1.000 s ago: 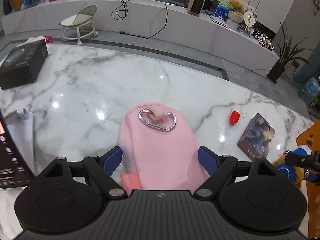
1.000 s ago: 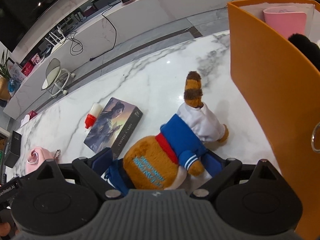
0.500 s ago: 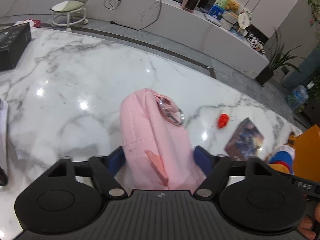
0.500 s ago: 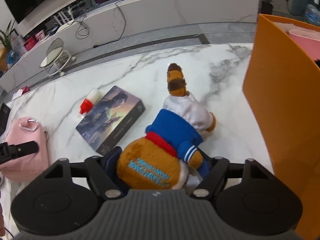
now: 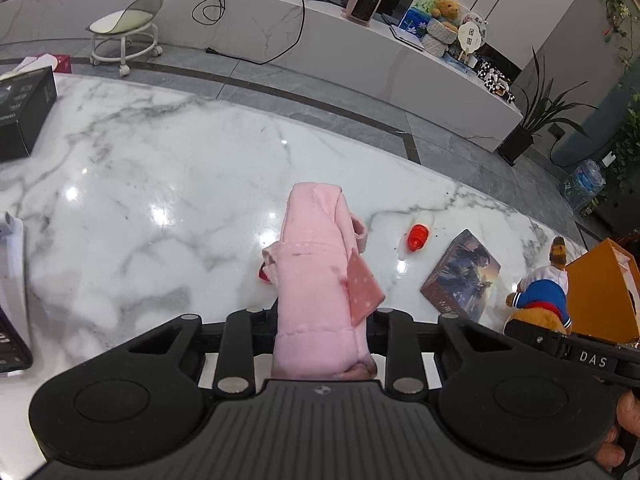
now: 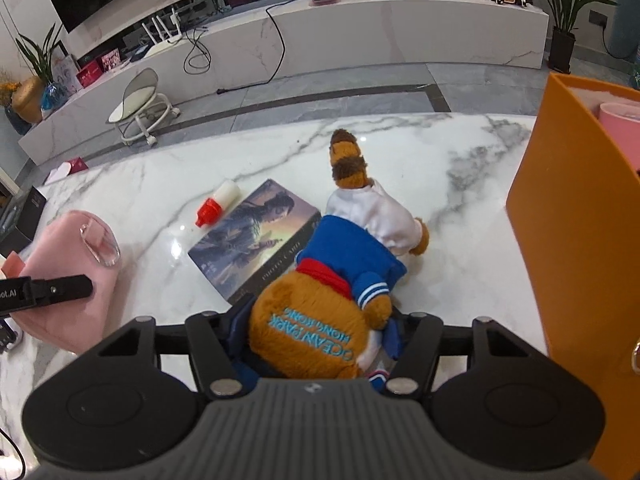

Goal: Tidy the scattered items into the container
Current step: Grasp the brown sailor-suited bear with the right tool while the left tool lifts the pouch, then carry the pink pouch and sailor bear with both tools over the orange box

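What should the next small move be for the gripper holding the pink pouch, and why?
Probably carry the pink pouch rightward toward the orange container. The left gripper has its jaws shut on the pouch, which looks lifted off the marble table. The container stands to the right, past the photo card box and plush toy, so pass above them.

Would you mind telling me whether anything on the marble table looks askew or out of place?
The small white bottle with a red cap lies tipped on its side beside the illustrated photo card box, nothing visibly spilled. The orange container stands upright.
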